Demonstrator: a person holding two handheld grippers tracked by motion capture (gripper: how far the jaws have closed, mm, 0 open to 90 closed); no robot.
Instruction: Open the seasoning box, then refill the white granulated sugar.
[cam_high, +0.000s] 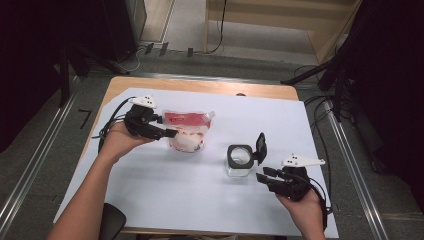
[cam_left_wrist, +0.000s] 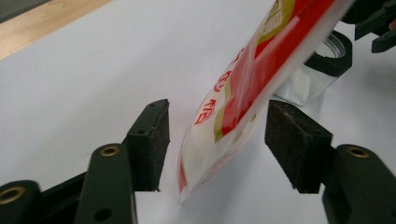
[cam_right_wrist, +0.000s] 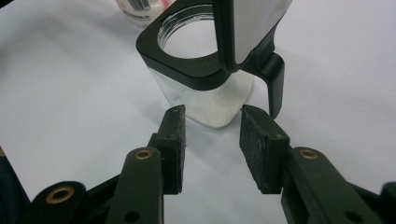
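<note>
The red-and-white pouch (cam_high: 187, 129), its print blurred and its top cut off in the left gripper view, stood left of centre between the spread jaws of the left gripper (cam_left_wrist: 217, 144), neither pad touching, while the right gripper (cam_right_wrist: 211, 147), half open and empty, sat just short of the open-lidded clear jar (cam_high: 240, 160) amid bare white sheet (cam_high: 165, 190).

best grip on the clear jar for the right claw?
Grip the jar's clear square body below the black collar, coming in level from the near side where the right claw already faces it. The flat walls suit the pads; the raised flip lid blocks a top approach.
</note>
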